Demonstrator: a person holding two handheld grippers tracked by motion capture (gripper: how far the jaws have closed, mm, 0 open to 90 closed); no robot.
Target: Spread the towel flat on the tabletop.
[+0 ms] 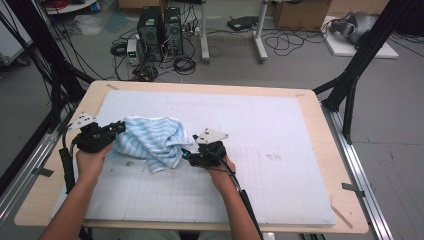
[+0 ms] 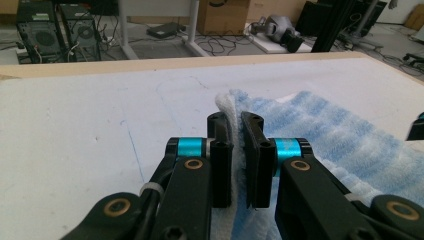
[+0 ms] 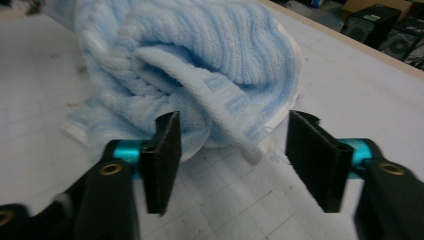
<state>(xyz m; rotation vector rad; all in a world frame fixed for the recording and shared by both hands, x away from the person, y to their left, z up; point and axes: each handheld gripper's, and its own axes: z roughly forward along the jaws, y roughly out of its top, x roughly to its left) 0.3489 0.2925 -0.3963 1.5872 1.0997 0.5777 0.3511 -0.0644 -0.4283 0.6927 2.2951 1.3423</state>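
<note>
Towel [image 1: 150, 140], blue-and-white striped terry, lies bunched on the white mat [image 1: 280, 130] left of centre on the tabletop [image 1: 320, 120]; in the high view the left gripper [image 1: 119, 127] meets its left edge and the right gripper [image 1: 186, 153] sits at its lower right corner; each is held in one of the person's hands, forearms entering from below.

Left gripper view: the left gripper [image 2: 239, 131] has its fingers [image 2: 218, 150] nearly together and clamped on a white-hemmed edge of the towel [image 2: 330, 135]; cloth rises between the two pads and spreads away to the right; bare mat [image 2: 100, 130] lies to the left.

Right gripper view: the right gripper [image 3: 234, 131] has its fingers [image 3: 167, 150] apart; a folded lip of the towel [image 3: 200, 55] hangs down between them with its hem tip free; the pads do not yet press on the cloth; the roll of fabric sits just beyond, resting on the mat [image 3: 340, 75].

Step in hand, as judged: securing a second hold on the towel while the left hold is kept, presumably to spread or fold it. Next move calls for closing the right fingers squarely on that hanging lip; catch a single layer near the hem, not the whole roll; then lift both holds evenly so the cloth opens without slipping from the left pads.
</note>
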